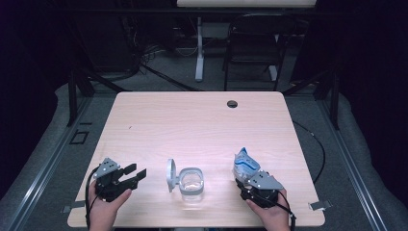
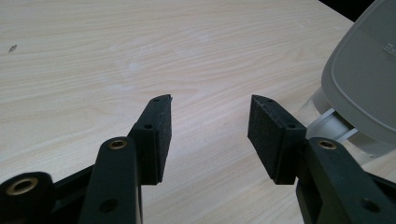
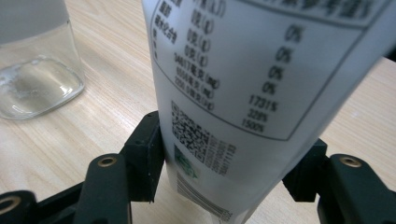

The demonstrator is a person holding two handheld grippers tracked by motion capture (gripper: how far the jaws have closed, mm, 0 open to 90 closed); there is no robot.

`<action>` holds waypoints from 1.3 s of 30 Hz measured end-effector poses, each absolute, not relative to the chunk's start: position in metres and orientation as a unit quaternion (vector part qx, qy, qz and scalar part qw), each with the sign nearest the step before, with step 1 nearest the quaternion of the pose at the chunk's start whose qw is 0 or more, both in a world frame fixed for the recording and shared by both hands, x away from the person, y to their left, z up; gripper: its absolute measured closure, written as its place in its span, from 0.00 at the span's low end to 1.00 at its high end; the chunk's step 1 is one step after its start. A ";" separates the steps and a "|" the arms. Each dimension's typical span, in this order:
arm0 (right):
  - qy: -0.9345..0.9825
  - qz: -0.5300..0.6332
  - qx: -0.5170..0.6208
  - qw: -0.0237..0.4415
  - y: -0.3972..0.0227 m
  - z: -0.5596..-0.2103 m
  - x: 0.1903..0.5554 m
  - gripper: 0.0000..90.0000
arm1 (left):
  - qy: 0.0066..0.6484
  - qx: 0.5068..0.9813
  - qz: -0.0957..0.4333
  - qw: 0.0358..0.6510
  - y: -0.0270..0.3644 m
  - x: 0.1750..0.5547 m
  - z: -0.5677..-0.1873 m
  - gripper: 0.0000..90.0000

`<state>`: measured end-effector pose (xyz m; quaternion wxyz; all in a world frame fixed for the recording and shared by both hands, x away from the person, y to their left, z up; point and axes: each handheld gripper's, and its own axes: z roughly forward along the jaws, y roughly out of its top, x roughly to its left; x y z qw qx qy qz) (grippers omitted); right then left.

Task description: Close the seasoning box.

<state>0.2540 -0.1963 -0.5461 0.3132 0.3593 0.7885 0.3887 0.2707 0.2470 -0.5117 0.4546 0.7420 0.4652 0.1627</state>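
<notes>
Right gripper (image 3: 224,177): jaws clamped on the lower part of a white-and-blue printed pouch (image 3: 261,74), long axis pointing up and away from the hand. Left gripper (image 2: 210,135): jaws spread, nothing between them, resting on the table (image 1: 202,120). The clear flip-lid container (image 1: 191,183) stands between both grippers, to the pouch's left, grey lid (image 1: 171,174) swung open toward the left gripper. Pouring judged next; the pouch must travel leftward over the mouth.

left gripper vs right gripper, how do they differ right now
The left gripper stands open with nothing between its jaws; the right gripper is shut on a white printed pouch. The left one sits beside the clear container's grey flip lid; the right one sits past the container's far side. Both are black, hand-held, low over the wooden table.
</notes>
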 end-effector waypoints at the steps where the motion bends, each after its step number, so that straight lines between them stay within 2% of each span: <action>1: 0.789 0.387 0.358 0.314 -0.195 -0.545 0.254 0.45 | 0.465 0.742 0.164 0.454 0.247 0.270 -0.512 0.56; 39: 0.816 0.383 0.290 0.321 -0.159 -0.533 0.259 0.45 | 0.486 0.728 0.176 0.451 0.269 0.255 -0.510 0.56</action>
